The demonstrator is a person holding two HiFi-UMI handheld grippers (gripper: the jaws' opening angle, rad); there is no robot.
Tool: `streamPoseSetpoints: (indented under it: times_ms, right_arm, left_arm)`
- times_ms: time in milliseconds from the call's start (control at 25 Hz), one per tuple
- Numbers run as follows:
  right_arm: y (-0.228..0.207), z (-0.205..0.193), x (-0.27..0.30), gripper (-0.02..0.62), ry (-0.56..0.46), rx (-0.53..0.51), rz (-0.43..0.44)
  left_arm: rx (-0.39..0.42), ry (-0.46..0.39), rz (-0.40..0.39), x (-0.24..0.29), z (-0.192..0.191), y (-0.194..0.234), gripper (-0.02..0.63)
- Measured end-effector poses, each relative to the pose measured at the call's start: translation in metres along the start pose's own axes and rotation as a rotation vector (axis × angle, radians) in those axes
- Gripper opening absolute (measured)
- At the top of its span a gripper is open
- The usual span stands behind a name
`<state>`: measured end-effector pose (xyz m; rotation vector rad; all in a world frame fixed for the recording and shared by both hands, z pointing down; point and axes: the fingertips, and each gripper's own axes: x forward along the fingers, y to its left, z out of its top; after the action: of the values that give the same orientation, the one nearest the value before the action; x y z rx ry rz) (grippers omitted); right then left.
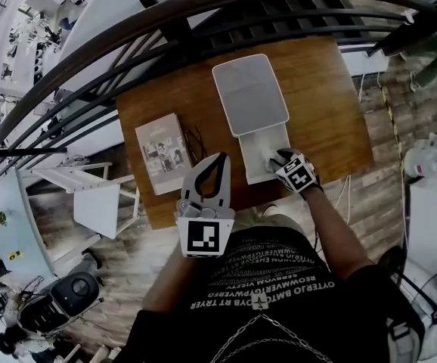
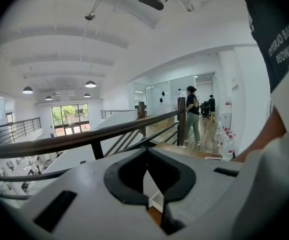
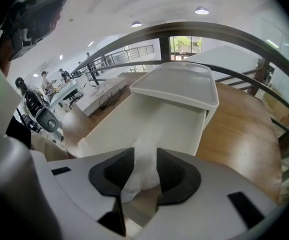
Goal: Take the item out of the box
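Wooden table (image 1: 332, 119) carries a white box (image 1: 260, 169) with its lid (image 1: 249, 93) pushed back off the near half, and a booklet (image 1: 162, 152) lies well to its left. Left gripper (image 2: 147, 171) hangs above the table edge, jaws pressed together on nothing. Right gripper (image 1: 281, 159) reaches into the box's open end, jaws pinching a white crumpled item (image 3: 142, 159) that lies inside.

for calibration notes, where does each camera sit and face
Head view: on the head, steeply down at table, white box, left gripper, right gripper; shirt, forearm show.
Left gripper view: on it, out over the railing; its shut empty jaws, shirt.
Right gripper view: on it, into the box; jaws grip the white item.
Shared: head and right gripper views show the box.
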<state>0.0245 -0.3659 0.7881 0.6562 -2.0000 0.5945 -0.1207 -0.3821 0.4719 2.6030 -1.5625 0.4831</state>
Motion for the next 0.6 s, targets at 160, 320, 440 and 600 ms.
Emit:
streamPoseSetpoints:
  times_ms: [160, 320, 440, 600]
  right_arm:
    - [0.002, -0.004, 0.005, 0.12, 0.084, -0.092, -0.022]
    - [0.001, -0.006, 0.003, 0.072, 0.133, -0.148, -0.034]
    - [0.0, -0.007, 0.001, 0.04, 0.131, -0.163, -0.041]
    - [0.002, -0.005, -0.008, 0.029, 0.073, -0.149, -0.054]
  left_arm:
    - [0.001, -0.002, 0.006, -0.001, 0.001, 0.001, 0.006]
    - [-0.005, 0.015, 0.011, -0.004, 0.003, -0.002, 0.006]
    - [-0.047, 0.037, 0.026, -0.008, 0.002, -0.006, 0.006]
    - [-0.054, 0.032, 0.044, -0.017, 0.004, -0.012, 0.006]
